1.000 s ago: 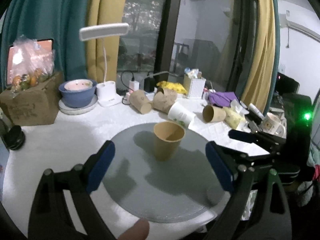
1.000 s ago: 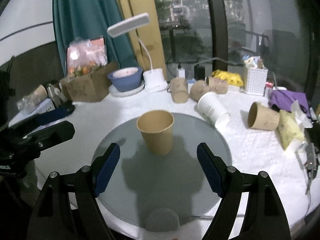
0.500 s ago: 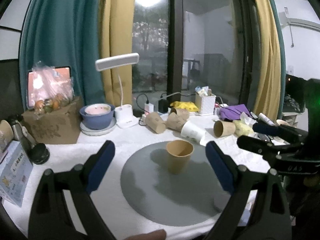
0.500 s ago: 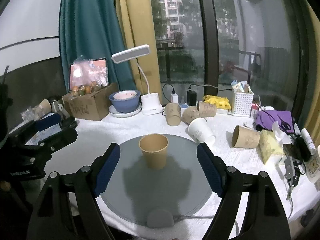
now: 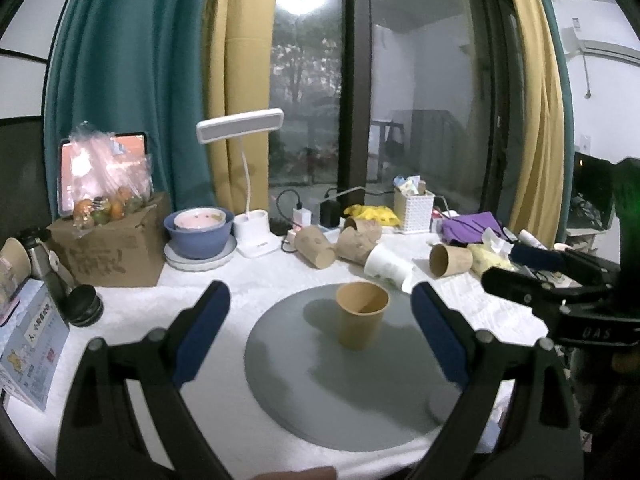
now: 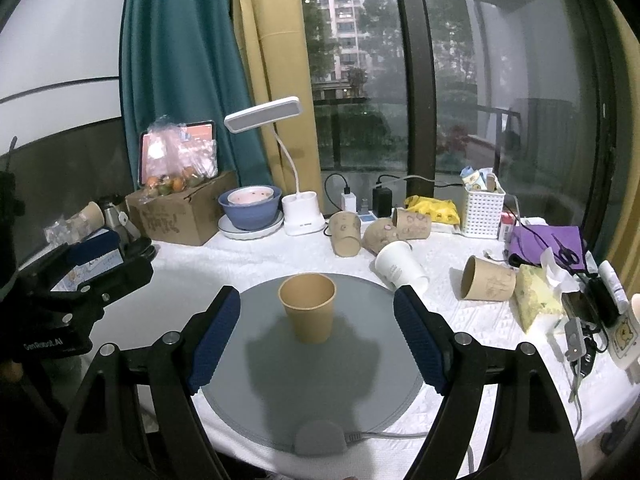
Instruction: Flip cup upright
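A brown paper cup (image 5: 361,315) (image 6: 308,307) stands upright, mouth up, on the round grey mat (image 5: 360,384) (image 6: 280,384). My left gripper (image 5: 320,332) is open and empty, held back from the cup on the near side. My right gripper (image 6: 316,328) is open and empty too, its blue pads (image 6: 214,340) wide on either side of the cup and short of it. Each gripper shows at the edge of the other's view.
Several paper cups lie on their sides behind the mat, one white (image 6: 400,270) and one brown at the right (image 6: 486,284). A desk lamp (image 6: 300,216), a blue bowl (image 6: 250,210), a cardboard box (image 6: 180,216) and a white basket (image 6: 482,210) line the back.
Both grippers have pulled back and risen away from the cup, so it looks smaller and more of the room shows. The cup has stayed upright on the mat.
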`<action>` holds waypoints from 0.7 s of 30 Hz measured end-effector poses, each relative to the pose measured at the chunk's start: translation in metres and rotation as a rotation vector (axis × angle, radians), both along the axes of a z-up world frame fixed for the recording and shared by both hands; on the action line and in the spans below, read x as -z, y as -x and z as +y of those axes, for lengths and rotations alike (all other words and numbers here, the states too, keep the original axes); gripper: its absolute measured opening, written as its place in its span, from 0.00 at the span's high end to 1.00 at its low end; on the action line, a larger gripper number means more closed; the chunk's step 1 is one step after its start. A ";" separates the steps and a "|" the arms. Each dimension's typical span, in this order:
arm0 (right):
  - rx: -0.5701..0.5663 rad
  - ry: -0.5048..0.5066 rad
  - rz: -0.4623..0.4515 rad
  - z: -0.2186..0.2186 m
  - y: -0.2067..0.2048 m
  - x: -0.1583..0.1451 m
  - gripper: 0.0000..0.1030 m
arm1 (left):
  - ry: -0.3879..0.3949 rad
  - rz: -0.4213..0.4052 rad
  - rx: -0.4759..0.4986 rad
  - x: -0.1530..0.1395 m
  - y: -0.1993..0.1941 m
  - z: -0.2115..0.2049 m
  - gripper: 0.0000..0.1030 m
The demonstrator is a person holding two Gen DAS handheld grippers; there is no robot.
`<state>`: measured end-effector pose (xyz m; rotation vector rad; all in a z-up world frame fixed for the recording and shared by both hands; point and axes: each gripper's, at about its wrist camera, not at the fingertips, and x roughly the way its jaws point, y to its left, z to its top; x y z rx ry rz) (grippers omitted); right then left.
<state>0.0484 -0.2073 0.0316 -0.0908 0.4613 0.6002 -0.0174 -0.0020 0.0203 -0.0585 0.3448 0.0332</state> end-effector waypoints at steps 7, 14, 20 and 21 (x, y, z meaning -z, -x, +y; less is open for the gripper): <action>0.001 0.000 0.001 0.000 0.000 0.000 0.21 | 0.014 0.002 0.011 0.001 0.001 0.000 0.10; -0.002 0.004 0.000 0.001 0.001 0.001 0.21 | 0.019 0.004 0.013 0.001 0.001 0.000 0.10; -0.001 0.004 0.001 0.003 0.002 0.001 0.21 | 0.023 0.006 0.012 0.001 0.003 -0.002 0.10; -0.001 0.004 0.000 0.003 0.002 0.000 0.21 | 0.022 0.006 0.011 0.000 0.003 -0.002 0.10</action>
